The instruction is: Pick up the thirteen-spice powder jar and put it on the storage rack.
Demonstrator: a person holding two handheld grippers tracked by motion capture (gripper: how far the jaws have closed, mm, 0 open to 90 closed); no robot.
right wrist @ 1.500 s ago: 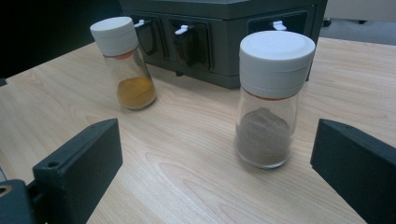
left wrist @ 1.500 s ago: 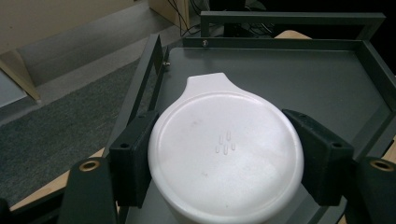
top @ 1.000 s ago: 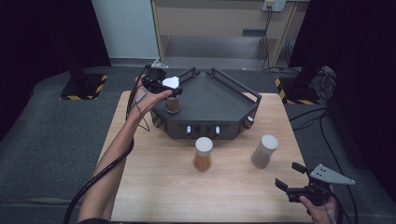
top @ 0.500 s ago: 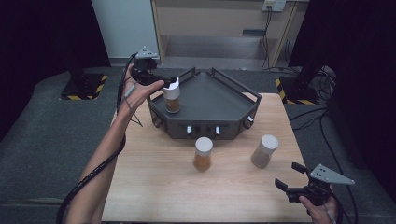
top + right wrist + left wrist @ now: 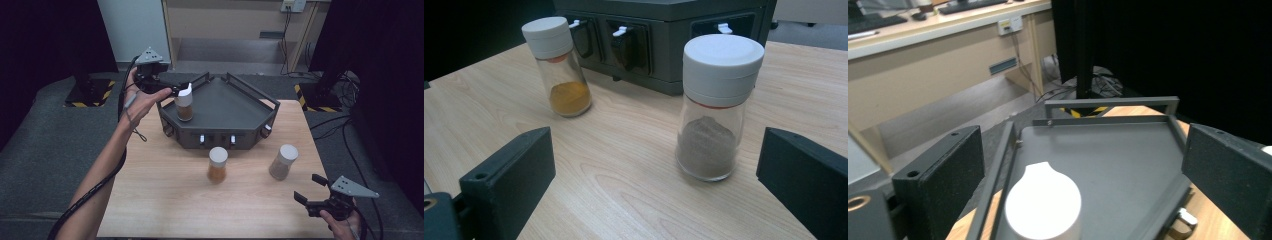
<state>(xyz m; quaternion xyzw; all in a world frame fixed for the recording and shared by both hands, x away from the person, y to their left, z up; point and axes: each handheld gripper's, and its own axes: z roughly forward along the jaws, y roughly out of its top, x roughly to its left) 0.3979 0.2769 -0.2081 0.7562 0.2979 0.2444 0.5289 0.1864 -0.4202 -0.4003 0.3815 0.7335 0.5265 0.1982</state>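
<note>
Dark grey tray (image 5: 235, 107): stands at the far middle of the wooden table (image 5: 165, 200)
Jar on tray (image 5: 184, 102): upright in the tray's left corner, white cap, brown powder
Left gripper (image 5: 172, 90): jaws have just been opening, now wide, apart from the jar just below them
Right gripper (image 5: 311, 192): jaws wide open, holding nothing, near the grey-powder jar (image 5: 716, 107)
Orange-powder jar (image 5: 558, 65): on the table before the tray

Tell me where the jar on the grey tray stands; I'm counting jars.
In the high view the jar stands upright at the grey tray's left corner, just right of the open left gripper.
</note>
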